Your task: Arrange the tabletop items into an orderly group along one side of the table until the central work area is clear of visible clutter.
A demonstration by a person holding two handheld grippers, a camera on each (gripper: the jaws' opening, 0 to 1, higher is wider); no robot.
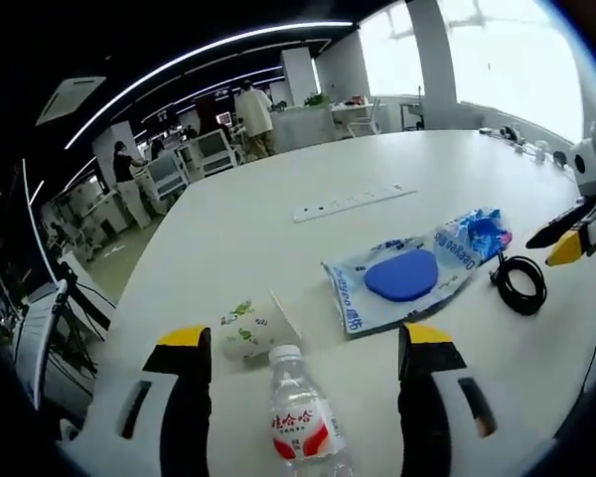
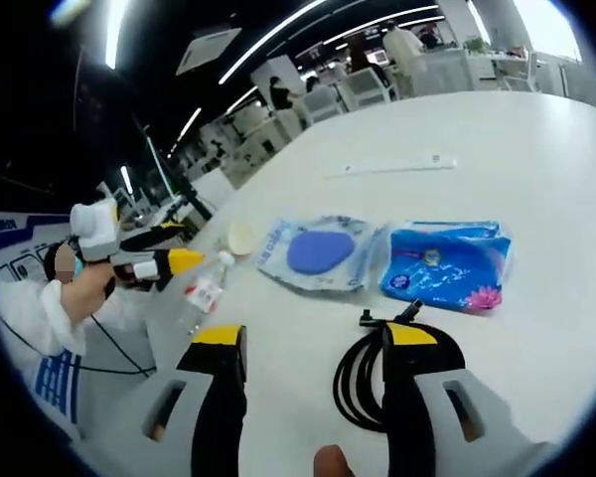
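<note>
Both tongs hover open over a cluttered white tabletop.

In the left gripper view, the left tongs stand apart around a lying water bottle, not touching it; a tipped paper cup lies just beyond, a blue pad on its plastic wrapper farther right. In the right gripper view, the right tongs spread above a coiled black cable, near a blue packet.
</note>
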